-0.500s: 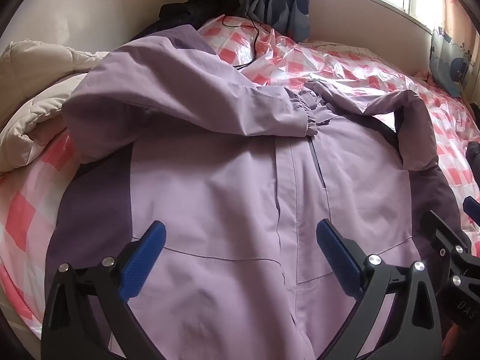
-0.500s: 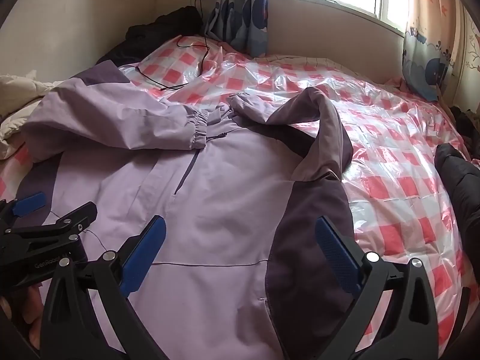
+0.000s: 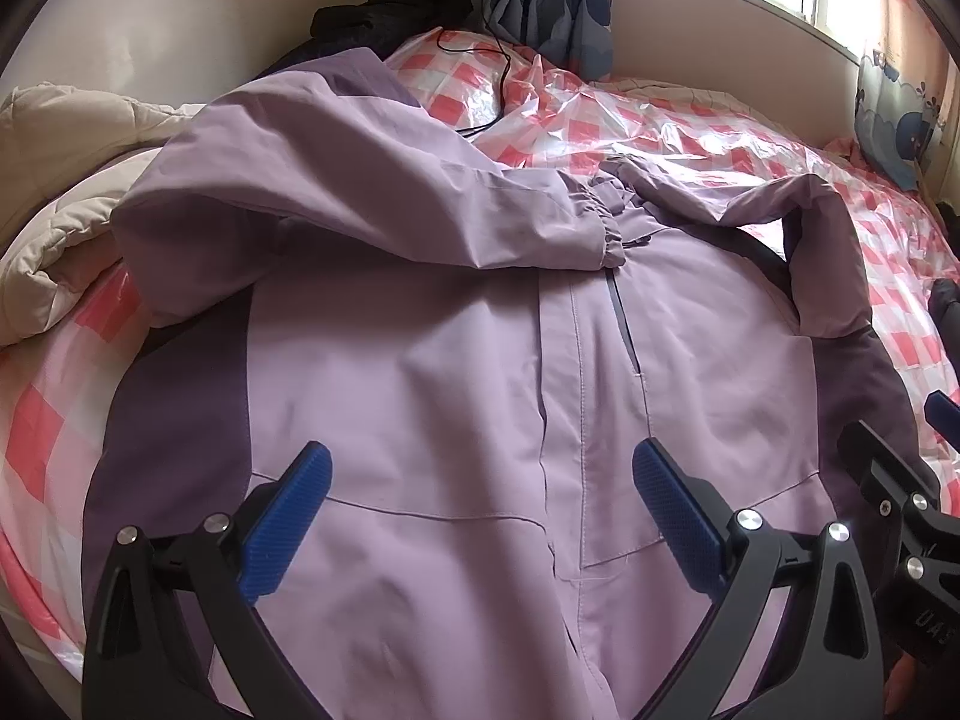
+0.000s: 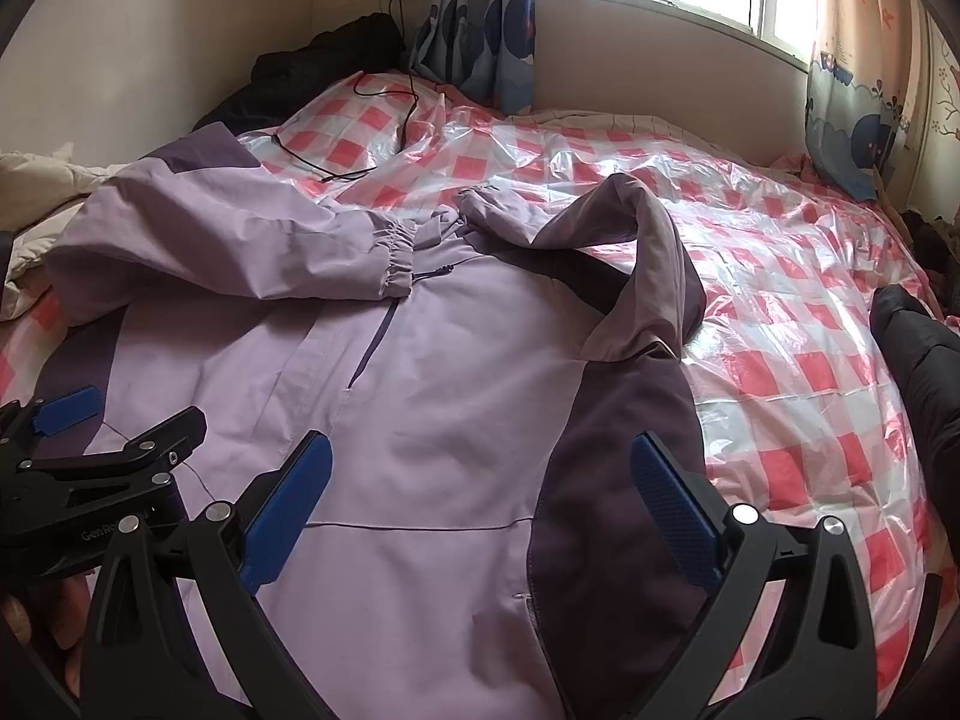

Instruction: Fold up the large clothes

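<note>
A large lilac jacket (image 3: 432, 396) with dark purple side panels lies front up on the bed, also filling the right wrist view (image 4: 432, 396). Both sleeves are folded across the chest: the left sleeve (image 3: 384, 210) ends in an elastic cuff near the zip, the right sleeve (image 4: 636, 252) arches over the shoulder. My left gripper (image 3: 480, 480) hovers open over the lower front by the zip placket. My right gripper (image 4: 480, 474) hovers open over the lower right side, across the dark panel. Neither holds cloth. Each gripper shows at the edge of the other's view.
The bed wears a pink checked cover (image 4: 780, 312) under clear plastic. A cream quilt (image 3: 66, 216) bunches at the left, dark clothing (image 4: 324, 66) and a black cable (image 4: 384, 120) lie at the head, and a black padded garment (image 4: 924, 384) sits at the right edge.
Both grippers have tilted up a little over the jacket, so more of the wall and window shows. The jacket has not moved and the jaws stay wide.
</note>
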{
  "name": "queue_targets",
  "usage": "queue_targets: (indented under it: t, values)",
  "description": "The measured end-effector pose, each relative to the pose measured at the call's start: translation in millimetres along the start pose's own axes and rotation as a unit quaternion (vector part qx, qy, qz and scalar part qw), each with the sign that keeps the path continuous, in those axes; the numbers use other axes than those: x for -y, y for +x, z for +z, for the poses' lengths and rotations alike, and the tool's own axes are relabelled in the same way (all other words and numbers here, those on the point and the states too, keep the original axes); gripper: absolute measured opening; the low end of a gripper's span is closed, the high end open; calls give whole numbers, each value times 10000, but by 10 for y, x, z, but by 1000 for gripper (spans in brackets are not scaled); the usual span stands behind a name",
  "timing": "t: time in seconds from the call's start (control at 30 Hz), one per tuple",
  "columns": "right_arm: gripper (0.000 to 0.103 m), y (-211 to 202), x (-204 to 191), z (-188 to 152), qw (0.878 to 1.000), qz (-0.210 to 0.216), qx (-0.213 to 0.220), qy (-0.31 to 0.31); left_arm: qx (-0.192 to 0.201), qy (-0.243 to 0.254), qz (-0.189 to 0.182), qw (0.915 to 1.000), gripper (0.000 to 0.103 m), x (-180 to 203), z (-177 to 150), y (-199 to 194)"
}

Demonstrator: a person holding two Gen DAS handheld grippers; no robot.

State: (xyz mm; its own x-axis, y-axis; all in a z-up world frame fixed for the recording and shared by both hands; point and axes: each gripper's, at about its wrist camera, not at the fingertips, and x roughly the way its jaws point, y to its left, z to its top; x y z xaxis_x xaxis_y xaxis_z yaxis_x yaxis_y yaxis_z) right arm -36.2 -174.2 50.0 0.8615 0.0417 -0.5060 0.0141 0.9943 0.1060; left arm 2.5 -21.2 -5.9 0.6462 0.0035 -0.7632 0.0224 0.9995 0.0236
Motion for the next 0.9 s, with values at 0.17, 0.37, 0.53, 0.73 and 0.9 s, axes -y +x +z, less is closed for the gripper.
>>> queue_targets:
  t: [0.17,0.37,0.53,0.73,0.9]
  values:
    - [96,4,1,-8,10000,18,-12,3,0,24,-5,10000,96,-27,1,11]
    - [96,10,-2,-14,10000,19,-12,5,-11,23,1,10000,96,-11,-8,11]
    - [96,10,1,-15,10000,13,-7,7,-38,40,21,10000,96,-23,-4,16]
    - [96,11,7,-12,10000,20,-15,8,7,33,-5,10000,96,-34,-33,32]
    - [96,11,6,-14,10000,24,-19,11,8,54,18,10000,96,-23,-38,40]
